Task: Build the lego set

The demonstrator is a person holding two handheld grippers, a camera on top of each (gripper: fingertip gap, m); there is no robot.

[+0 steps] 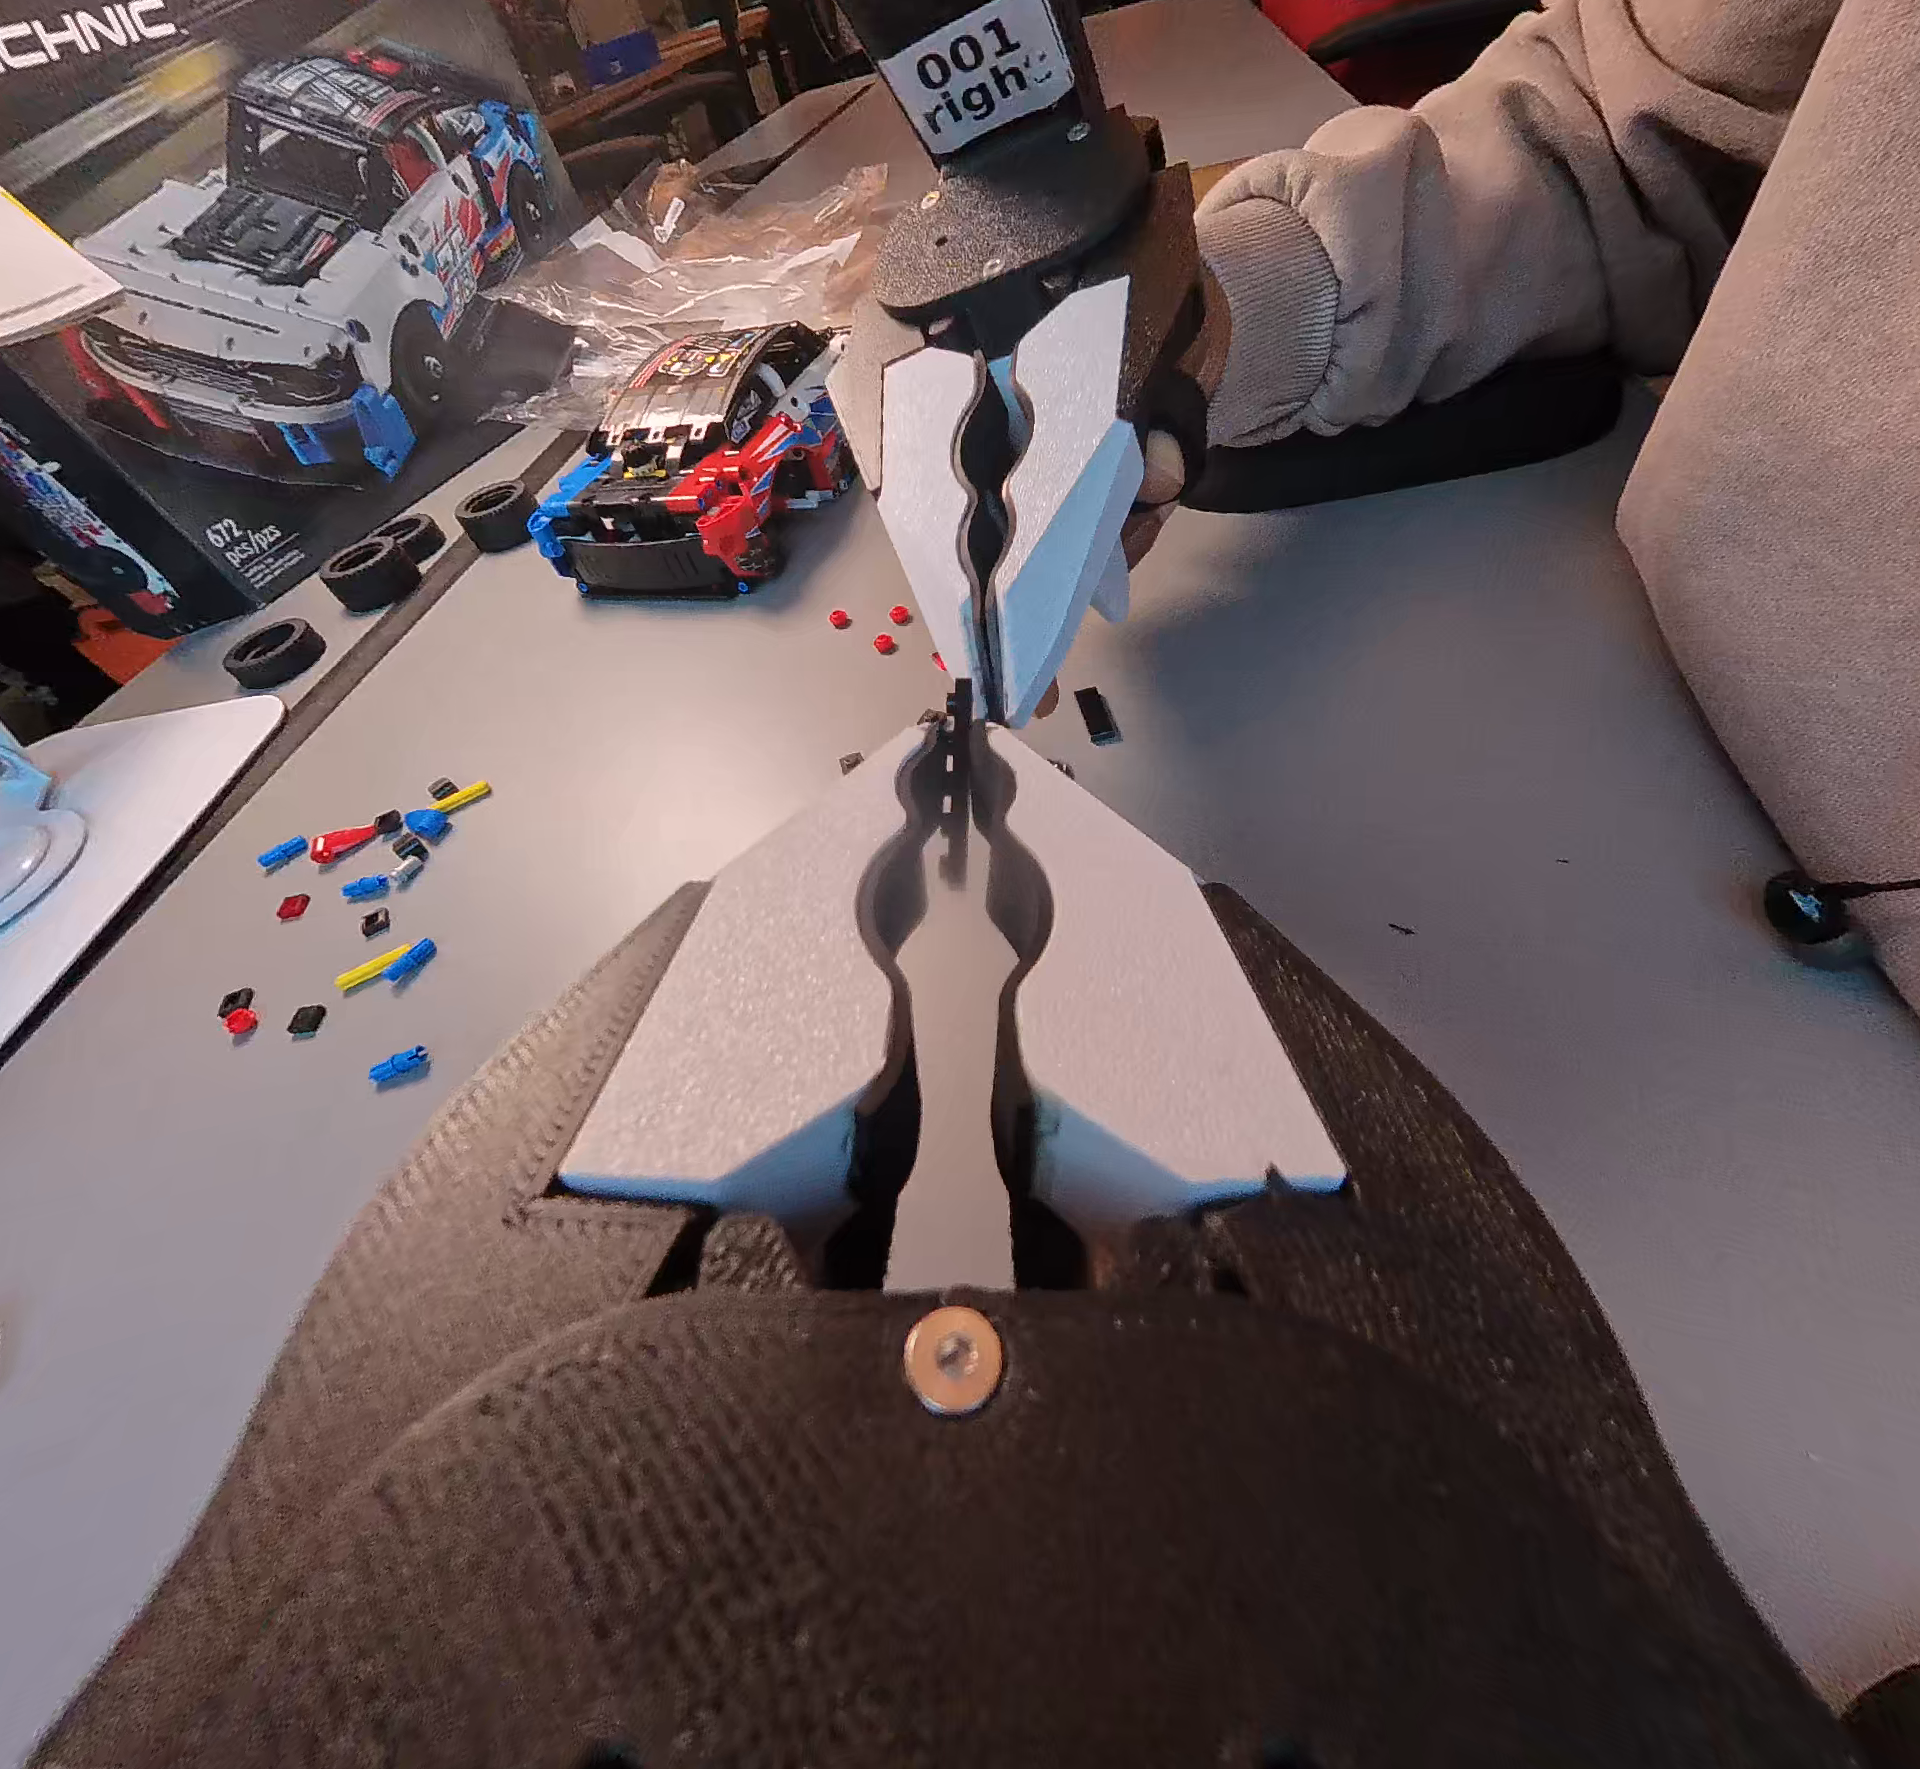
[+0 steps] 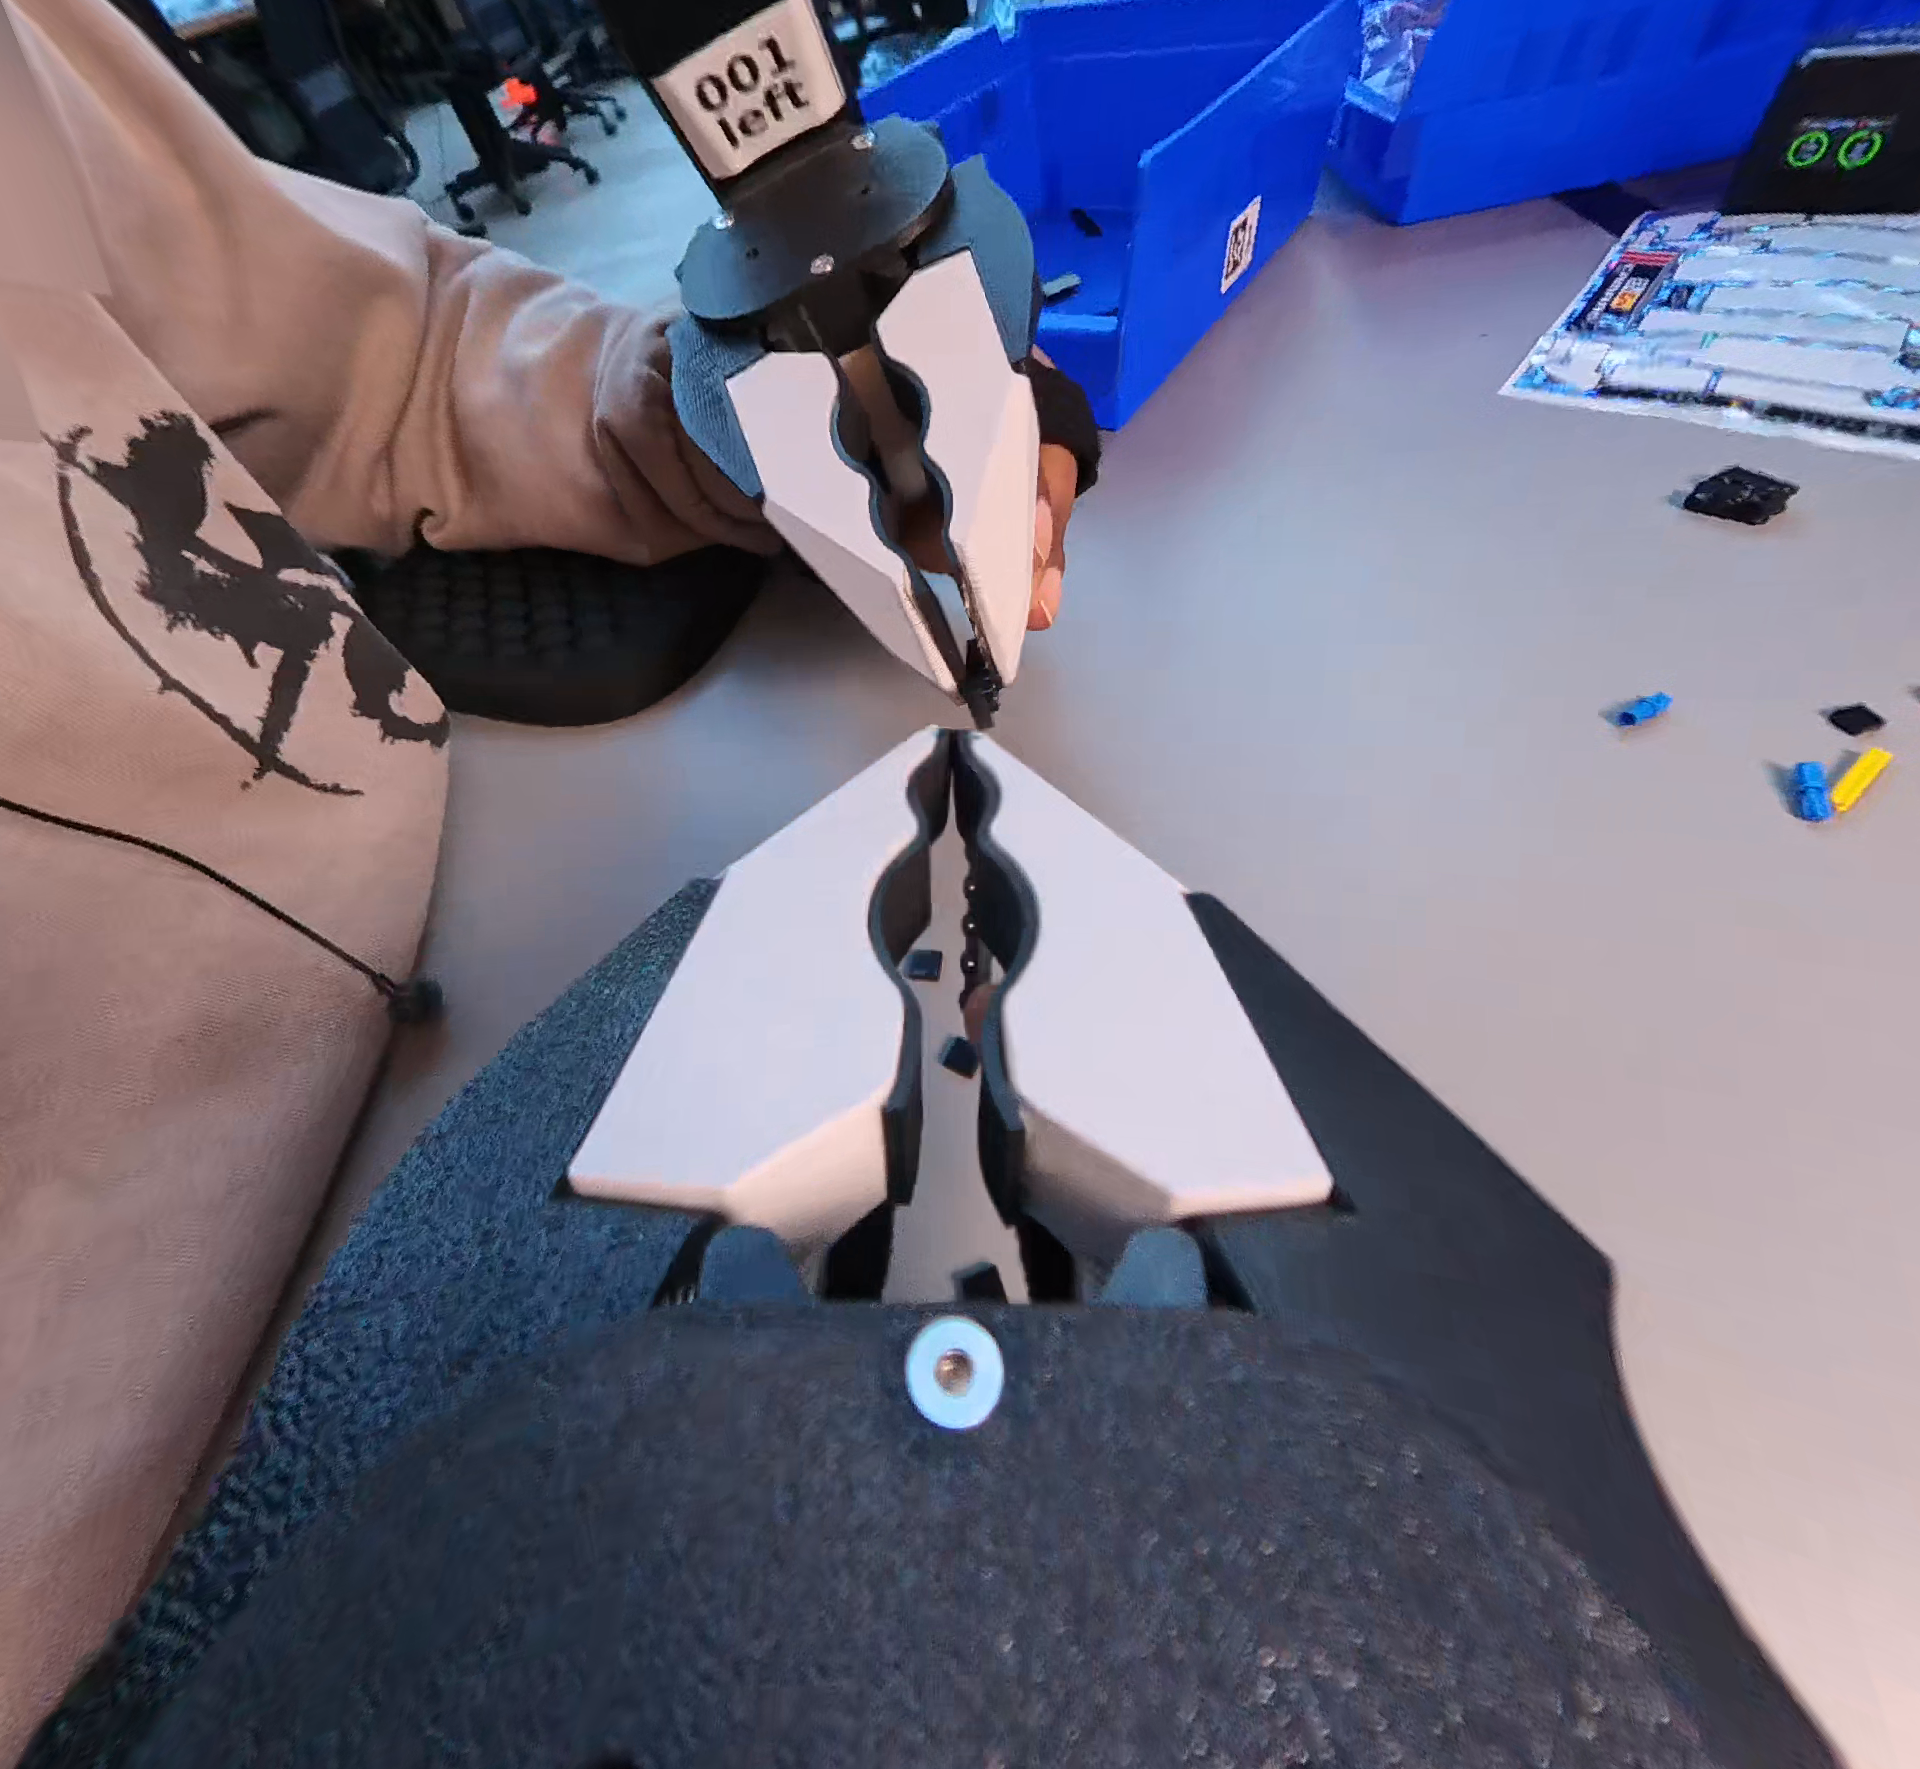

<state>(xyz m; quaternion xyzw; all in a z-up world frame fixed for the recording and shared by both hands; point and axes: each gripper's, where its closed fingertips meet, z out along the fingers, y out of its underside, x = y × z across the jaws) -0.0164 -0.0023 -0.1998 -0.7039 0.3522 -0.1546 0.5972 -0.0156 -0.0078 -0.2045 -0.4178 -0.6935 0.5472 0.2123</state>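
Note:
Both grippers meet tip to tip a little above the grey table (image 1: 1351, 784). My left gripper (image 1: 961, 737) is shut on a thin black studded lego piece (image 1: 954, 784) whose end sticks out past the fingertips. The right wrist view shows this gripper (image 2: 977, 680) from the front, with the piece (image 2: 982, 685) pinched at its tips. My right gripper (image 2: 951, 740) is shut, and a thin dark studded strip (image 2: 971, 898) lies between its pads behind the tips. In the left wrist view the right gripper (image 1: 992, 696) comes down from above, its tips right beside the left's piece.
A partly built lego car (image 1: 696, 462), loose tyres (image 1: 369, 571) and the set's box (image 1: 260, 213) lie at the far left. Small loose parts (image 1: 364, 888) and red round pieces (image 1: 883, 644) dot the table. Blue bins (image 2: 1195, 161), a printed sheet (image 2: 1745, 327) and more parts (image 2: 1818, 784) lie to the right. Both grippers' tips are close together, under 4 cm apart.

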